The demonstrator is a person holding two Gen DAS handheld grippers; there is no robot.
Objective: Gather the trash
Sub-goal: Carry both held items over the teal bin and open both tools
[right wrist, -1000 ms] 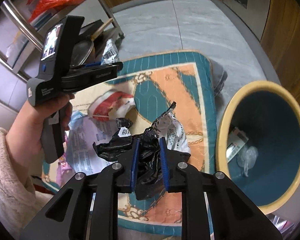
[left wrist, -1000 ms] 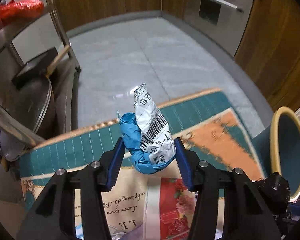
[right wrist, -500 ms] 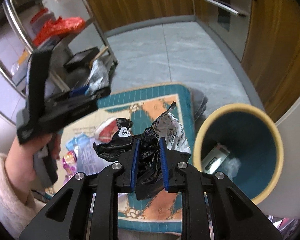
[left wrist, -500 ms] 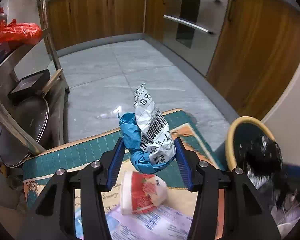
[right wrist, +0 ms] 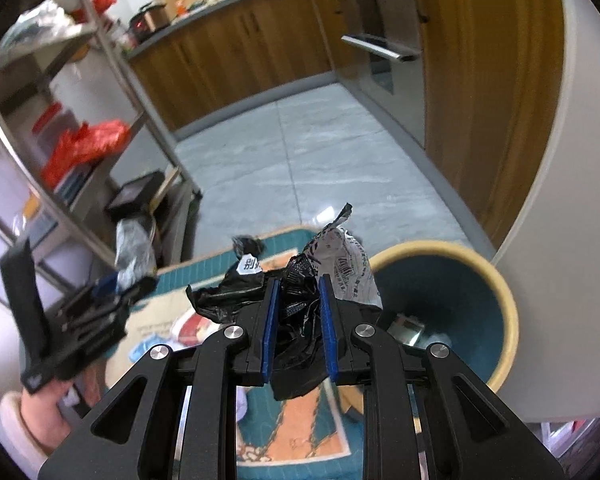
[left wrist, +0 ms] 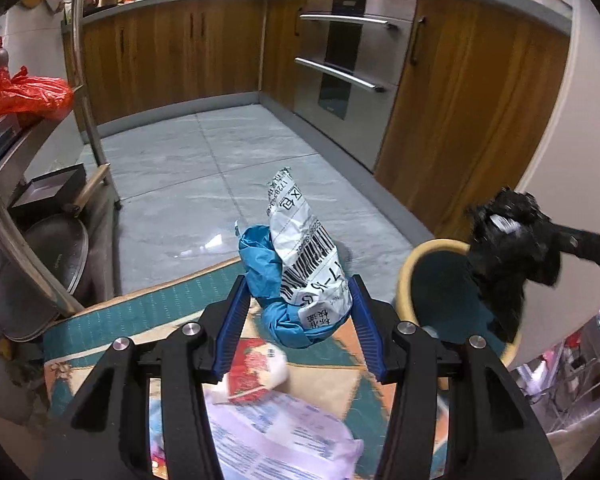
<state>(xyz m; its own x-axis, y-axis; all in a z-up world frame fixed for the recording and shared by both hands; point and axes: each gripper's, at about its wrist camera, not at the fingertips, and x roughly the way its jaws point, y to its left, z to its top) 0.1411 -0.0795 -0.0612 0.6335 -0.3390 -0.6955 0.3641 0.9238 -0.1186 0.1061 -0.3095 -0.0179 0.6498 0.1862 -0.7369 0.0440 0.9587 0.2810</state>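
Black crumpled bag (right wrist: 296, 320), still clamped in the right hand-held gripper (right wrist: 298, 312), has risen above the bin (right wrist: 500, 300).

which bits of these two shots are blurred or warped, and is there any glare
Left wrist view: the black crumpled bag at right is motion-smeared, the blue-and-white wrapper in the left gripper is sharp, and glare sits on the floor tiles. Right wrist view: the shelf rack and the other handheld gripper at left are blurred, and fisheye bends the wall edge.
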